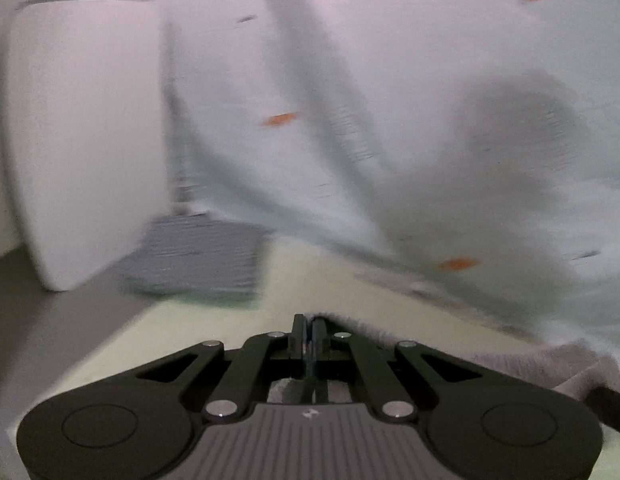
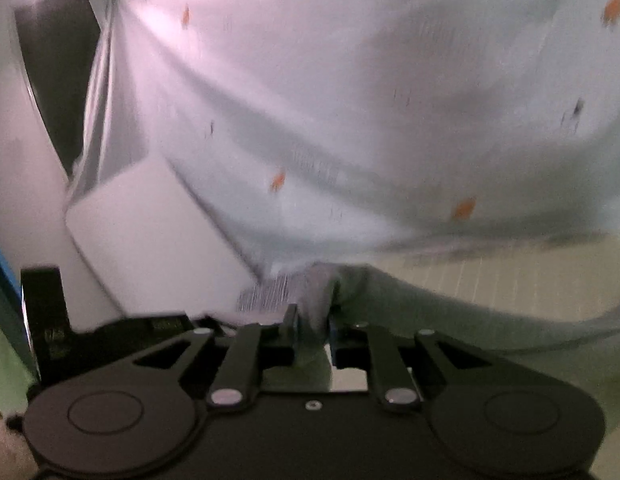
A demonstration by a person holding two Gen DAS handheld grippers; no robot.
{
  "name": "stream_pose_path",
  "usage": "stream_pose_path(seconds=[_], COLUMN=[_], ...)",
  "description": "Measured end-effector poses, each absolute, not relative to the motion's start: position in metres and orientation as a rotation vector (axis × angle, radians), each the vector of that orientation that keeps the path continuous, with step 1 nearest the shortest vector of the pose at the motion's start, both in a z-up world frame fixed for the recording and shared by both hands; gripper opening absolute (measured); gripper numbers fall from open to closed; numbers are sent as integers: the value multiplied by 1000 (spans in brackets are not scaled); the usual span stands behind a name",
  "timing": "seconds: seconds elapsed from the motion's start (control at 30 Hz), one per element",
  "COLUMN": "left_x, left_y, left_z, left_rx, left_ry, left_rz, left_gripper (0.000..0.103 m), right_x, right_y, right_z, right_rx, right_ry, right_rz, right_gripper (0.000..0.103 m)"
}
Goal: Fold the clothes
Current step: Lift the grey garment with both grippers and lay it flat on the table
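A white garment (image 1: pixel 390 80) with small orange and dark prints hangs blurred across most of the left wrist view, stretched above a pale green surface. My left gripper (image 1: pixel 309 320) is shut on the garment's grey hem (image 1: pixel 530 360), which runs off to the right from its tips. In the right wrist view the same garment (image 2: pixel 350 80) billows overhead. My right gripper (image 2: pixel 312 316) has a bunched grey fold of it (image 2: pixel 316 292) pinched between its narrowly parted fingers.
A white rounded box (image 1: pixel 86 132) stands at the left with a folded grey cloth (image 1: pixel 198 264) beside it on the pale green tabletop (image 1: pixel 182 344). In the right wrist view a white box (image 2: pixel 150 232), a dark panel (image 2: pixel 58 72) and the gridded green surface (image 2: pixel 530 276) show.
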State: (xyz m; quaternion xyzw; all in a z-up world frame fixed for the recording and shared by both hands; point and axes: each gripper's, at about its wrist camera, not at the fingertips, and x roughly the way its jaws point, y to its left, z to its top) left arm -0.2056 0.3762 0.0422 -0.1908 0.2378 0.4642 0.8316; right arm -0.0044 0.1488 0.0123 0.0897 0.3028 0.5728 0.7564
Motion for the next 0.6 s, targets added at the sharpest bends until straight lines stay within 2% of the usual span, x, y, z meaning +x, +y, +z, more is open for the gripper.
stream_pose_path(seconds=[0.07,0.13,0.2,0.23,0.37,0.43,0.5,0.6], left_x=[-218,-228,-238,-239,-216,-199,-175,-136], left_y=[388,398,407,411,405,395,386,373], left_z=[28,12,-4,-12,-38,-51,-69,-98], left_rx=[-437,-487,-537,-557,-601,-594,-581,-583], left_ry=[537,565,593,610,692,736,796,890], left_rz=[1003,995,987,984,915,830,755,637], left_gripper=[6,7,11,18,32,56,61,63], right_x=[-12,-5,6,11,42,56,68,89], right_y=[150,140,128,122,93,79,72,64], right_z=[0,-11,-21,-27,-42,-52,-60,-71], right_rx=[166,148,136,129,106,117,97,55], right_ry=[680,695,711,719,784,808,814,820], right_rz=[1227,1146,1057,1013,818,753,694,616], right_gripper=[18,35,36,36,38,42,44,51])
